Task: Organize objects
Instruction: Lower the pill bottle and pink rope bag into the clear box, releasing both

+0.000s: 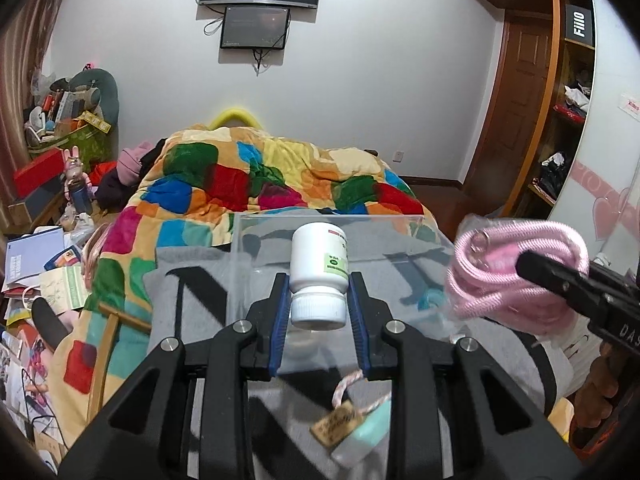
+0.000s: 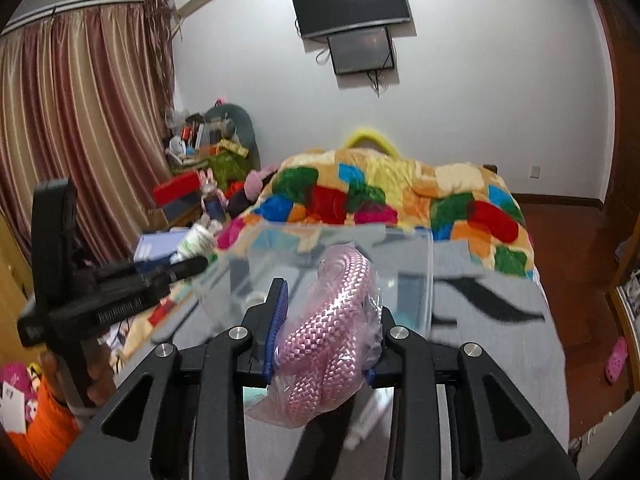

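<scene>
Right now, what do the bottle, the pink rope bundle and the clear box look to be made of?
White bottle: looks like opaque plastic, smooth, slightly glossy, with a ribbed cap and a paper label.
Pink rope: braided fibre, weave visible, wrapped in thin crinkled clear plastic film.
Clear box: transparent rigid plastic, perhaps acrylic; the bedding shows through, and the edges catch light.

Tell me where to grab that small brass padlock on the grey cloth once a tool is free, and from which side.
Take the brass padlock across its flat body, coming from above. It lies flat on the grey cloth beside a pale tube, so a side approach looks crowded. The twisted cord is too thin to pinch reliably. Both tools are occupied now: left tool holds the white bottle, right tool the pink rope.
</scene>
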A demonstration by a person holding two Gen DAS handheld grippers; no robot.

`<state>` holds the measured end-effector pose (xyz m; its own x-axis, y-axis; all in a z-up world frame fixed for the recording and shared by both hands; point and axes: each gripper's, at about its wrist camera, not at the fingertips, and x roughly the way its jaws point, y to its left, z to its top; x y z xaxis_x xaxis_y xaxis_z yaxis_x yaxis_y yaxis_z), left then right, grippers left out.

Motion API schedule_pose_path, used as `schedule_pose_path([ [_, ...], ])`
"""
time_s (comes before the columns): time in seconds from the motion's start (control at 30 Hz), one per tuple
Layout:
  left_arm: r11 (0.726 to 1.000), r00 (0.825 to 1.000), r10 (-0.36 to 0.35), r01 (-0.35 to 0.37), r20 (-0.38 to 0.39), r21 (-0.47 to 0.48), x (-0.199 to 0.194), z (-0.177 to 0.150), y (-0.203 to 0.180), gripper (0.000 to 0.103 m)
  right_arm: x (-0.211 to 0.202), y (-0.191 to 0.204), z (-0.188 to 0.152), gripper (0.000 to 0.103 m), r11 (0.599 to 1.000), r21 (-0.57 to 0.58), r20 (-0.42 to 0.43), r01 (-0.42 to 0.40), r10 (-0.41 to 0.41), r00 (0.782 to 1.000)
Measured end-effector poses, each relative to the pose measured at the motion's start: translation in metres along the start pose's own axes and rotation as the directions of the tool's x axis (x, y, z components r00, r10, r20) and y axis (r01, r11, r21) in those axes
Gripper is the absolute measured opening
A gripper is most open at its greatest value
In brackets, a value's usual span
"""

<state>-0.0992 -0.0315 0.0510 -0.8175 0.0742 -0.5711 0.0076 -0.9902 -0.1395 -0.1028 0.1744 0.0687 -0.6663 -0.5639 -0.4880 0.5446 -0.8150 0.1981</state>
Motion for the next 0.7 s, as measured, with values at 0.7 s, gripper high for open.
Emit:
schedule_pose_path([
  [0.7, 0.996, 0.981, 0.038, -0.022, -0.193, 0.083, 0.086, -0.006, -0.020, 0.048, 0.091, -0.025, 0.003, 0.050, 0.994, -0.018, -0.166, 0.108, -0.109, 0.980],
])
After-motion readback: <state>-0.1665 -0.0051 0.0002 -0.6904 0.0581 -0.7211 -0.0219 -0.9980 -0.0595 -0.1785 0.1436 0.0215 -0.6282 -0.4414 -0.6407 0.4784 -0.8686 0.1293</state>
